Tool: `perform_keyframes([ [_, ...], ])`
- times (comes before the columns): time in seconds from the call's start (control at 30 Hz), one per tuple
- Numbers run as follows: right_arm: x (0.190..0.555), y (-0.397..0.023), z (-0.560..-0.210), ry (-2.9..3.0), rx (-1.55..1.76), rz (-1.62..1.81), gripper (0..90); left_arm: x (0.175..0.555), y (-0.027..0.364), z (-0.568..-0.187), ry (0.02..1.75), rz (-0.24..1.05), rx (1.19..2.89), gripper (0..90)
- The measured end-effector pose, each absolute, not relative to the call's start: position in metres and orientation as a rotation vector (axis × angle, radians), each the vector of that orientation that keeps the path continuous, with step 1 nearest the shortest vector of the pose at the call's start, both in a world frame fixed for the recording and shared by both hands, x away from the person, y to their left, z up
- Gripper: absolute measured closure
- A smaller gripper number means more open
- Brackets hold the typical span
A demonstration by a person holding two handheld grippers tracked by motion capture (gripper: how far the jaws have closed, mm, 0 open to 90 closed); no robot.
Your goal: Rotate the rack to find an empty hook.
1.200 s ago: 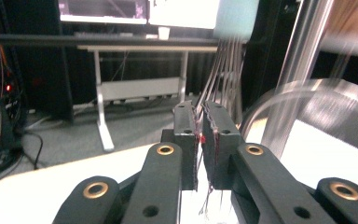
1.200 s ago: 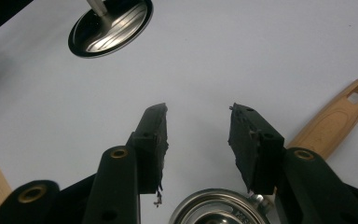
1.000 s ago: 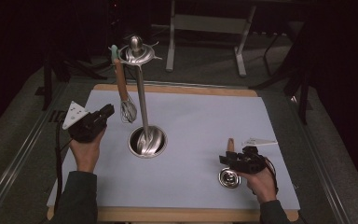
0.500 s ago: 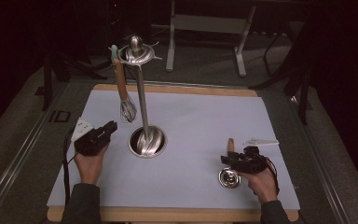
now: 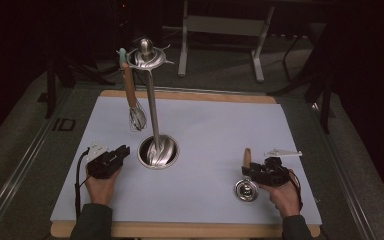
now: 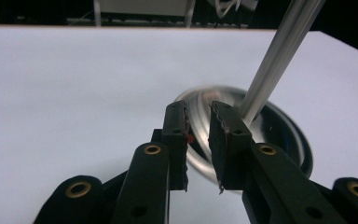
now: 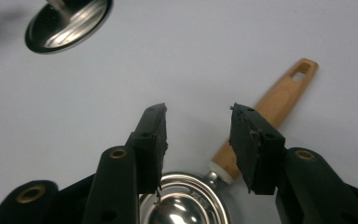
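The right gripper (image 7: 198,135) hovers with jaws apart over the ladle (image 7: 242,154), which lies flat on the mat (image 5: 210,130) with nothing gripped. The left gripper (image 6: 198,128), jaws just opening and empty, sits near the stand (image 5: 152,115), whose whisk (image 5: 132,102) appears loosely hung. A careless bump there could tip the stand, and a grip too near the ladle's bowl might slip.

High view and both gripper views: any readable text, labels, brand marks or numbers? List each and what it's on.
"ID" (as far as it reads): pale marking on the dark floor left of the table.
Ladle: faint stamped mark on the bowl's rim in the right gripper view, too small and blurred to read.
Nothing readable on the stand, the whisk or either set of tongs.
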State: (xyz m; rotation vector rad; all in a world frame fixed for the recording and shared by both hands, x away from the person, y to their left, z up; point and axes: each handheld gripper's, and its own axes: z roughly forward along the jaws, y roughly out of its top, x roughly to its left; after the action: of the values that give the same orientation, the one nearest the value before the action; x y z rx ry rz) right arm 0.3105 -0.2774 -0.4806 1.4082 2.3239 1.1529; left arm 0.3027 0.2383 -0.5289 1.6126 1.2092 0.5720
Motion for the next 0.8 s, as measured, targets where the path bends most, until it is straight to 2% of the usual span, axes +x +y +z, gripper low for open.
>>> perform_keyframes([
  [0.8, 0.321, -0.289, -0.508, 2.332, 1.574, 1.074, 58.6, 0.299, 0.232, -0.539, 1.192, 0.575, 1.664, 76.2],
])
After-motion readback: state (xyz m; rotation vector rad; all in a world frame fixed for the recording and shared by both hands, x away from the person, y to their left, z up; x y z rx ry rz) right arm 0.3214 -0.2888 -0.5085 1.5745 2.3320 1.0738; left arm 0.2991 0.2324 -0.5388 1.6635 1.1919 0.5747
